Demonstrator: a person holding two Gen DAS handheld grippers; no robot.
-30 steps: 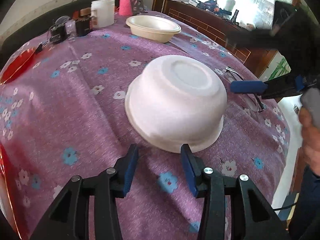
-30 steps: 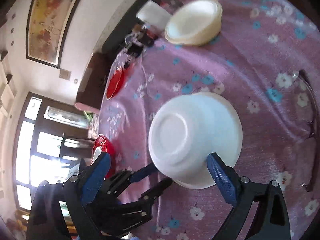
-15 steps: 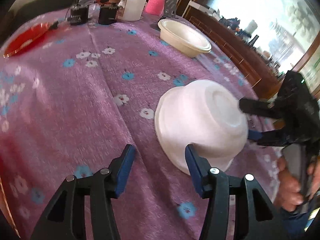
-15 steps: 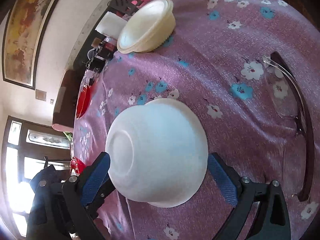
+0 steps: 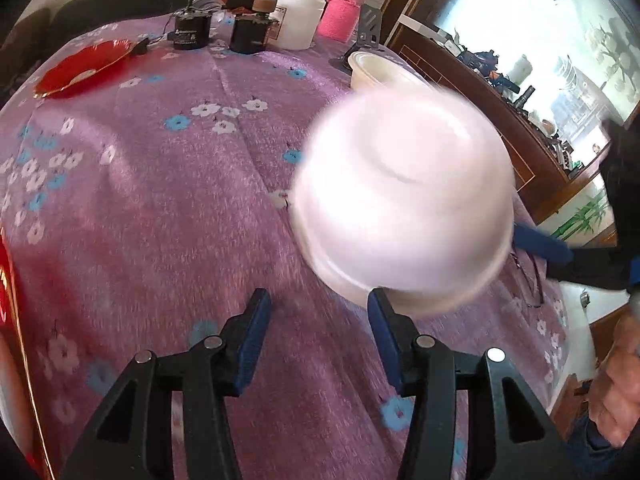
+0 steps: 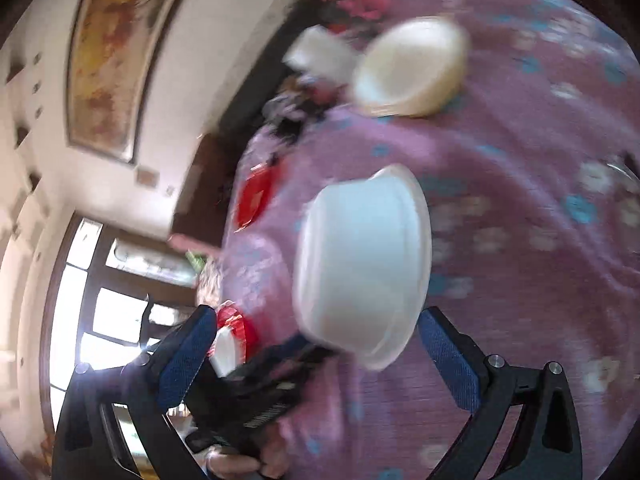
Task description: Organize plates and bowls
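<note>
A white foam bowl (image 5: 404, 200) is upside down and tilted, its rim lifted off the purple flowered tablecloth (image 5: 160, 208); it is blurred by motion. It also shows in the right wrist view (image 6: 360, 264). My left gripper (image 5: 318, 328) is open, and its right finger (image 5: 382, 332) touches the bowl's near rim. My right gripper (image 6: 320, 360) is open wide, with the bowl between its fingers; one blue finger (image 5: 540, 242) shows at the bowl's far right side. A stack of cream bowls (image 5: 380, 74) sits upright at the back; it also shows in the right wrist view (image 6: 412, 68).
A red plate (image 5: 80, 68) lies at the back left. Black jars (image 5: 252, 30), a white tub (image 5: 298, 18) and a pink bottle (image 5: 340, 12) line the far edge. Glasses (image 5: 528, 276) lie right of the bowl. A wooden cabinet (image 5: 500, 120) stands to the right.
The white bowl has tipped up and risen from the cloth, turning onto its edge. Both grippers moved closer around it and both views swung.
</note>
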